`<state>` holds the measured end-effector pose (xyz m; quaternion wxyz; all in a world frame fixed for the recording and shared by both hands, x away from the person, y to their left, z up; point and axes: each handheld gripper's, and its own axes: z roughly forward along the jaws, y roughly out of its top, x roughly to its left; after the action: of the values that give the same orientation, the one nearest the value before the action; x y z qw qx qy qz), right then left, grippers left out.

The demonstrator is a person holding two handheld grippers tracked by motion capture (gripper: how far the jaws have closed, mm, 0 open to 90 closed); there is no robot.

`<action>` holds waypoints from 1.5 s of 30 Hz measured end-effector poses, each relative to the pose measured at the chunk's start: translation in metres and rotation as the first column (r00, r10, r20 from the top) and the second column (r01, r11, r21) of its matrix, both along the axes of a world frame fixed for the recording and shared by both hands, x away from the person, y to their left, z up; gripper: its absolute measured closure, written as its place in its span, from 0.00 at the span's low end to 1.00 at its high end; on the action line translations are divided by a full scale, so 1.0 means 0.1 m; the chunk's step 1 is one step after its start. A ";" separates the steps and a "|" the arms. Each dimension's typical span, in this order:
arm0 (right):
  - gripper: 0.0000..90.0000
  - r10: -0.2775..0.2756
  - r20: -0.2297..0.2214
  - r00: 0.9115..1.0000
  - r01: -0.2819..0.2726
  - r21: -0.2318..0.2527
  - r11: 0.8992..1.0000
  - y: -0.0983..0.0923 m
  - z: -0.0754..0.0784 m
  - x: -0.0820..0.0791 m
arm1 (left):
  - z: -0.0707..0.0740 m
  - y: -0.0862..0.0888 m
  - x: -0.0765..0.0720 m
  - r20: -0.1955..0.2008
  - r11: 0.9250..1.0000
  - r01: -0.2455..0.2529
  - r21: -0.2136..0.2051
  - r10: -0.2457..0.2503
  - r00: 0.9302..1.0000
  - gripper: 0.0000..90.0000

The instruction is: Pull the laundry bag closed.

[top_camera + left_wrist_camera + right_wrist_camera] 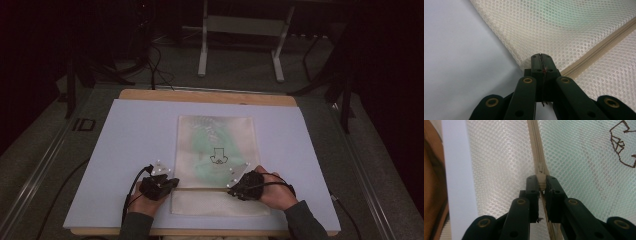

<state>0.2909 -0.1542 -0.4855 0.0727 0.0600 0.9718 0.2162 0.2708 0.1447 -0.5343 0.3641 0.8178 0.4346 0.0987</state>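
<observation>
So there's one cream mesh bag [216, 150] lying flat on a pale blue-grey mat [125, 150] that covers most of a wooden table [200, 95]. The bag's long axis runs away from the person, short edge nearest them, and it sits roughly in the middle of the mat, a bit toward the near side. One zipper [200, 189] crosses it side to side near the near end, so the zipper runs at right angles to the bag's length. Something pale green shows through the mesh in the far part, and there's one small dark outline mark [218, 157] stitched or printed about mid-bag. Two grippers, one per hand. The left gripper [541, 58] is at the bag's left edge, right where the zipper tape ends; its jaws are pressed together, and it looks like they've pinched the mesh at that corner, though I can't really make out any fabric between them. The right gripper [542, 182] is over at the right end of the zipper line, and its jaws are clamped on the zipper pull [541, 178], with the slider poking out just past the tips. In the high view both hands rest on the mat at the bag's near end, left hand [142, 202] and right hand [277, 192] on opposite sides of the bag.
</observation>
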 end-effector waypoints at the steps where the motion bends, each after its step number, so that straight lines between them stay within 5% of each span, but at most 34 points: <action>1: 0.91 -0.001 0.001 1.000 0.001 -0.004 1.000 -0.01 0.00 0.00 | 0.00 0.00 0.00 -0.001 1.000 0.000 -0.001 0.000 1.000 1.00; 45: 0.92 -0.047 -0.028 0.998 0.048 0.037 0.998 -0.31 -0.04 0.03 | 0.00 0.00 0.00 0.000 1.000 0.003 0.001 -0.003 1.000 1.00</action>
<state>0.2941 -0.1850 -0.4893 0.0635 0.0875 0.9667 0.2318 0.2710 0.1449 -0.5342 0.3637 0.8186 0.4335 0.0983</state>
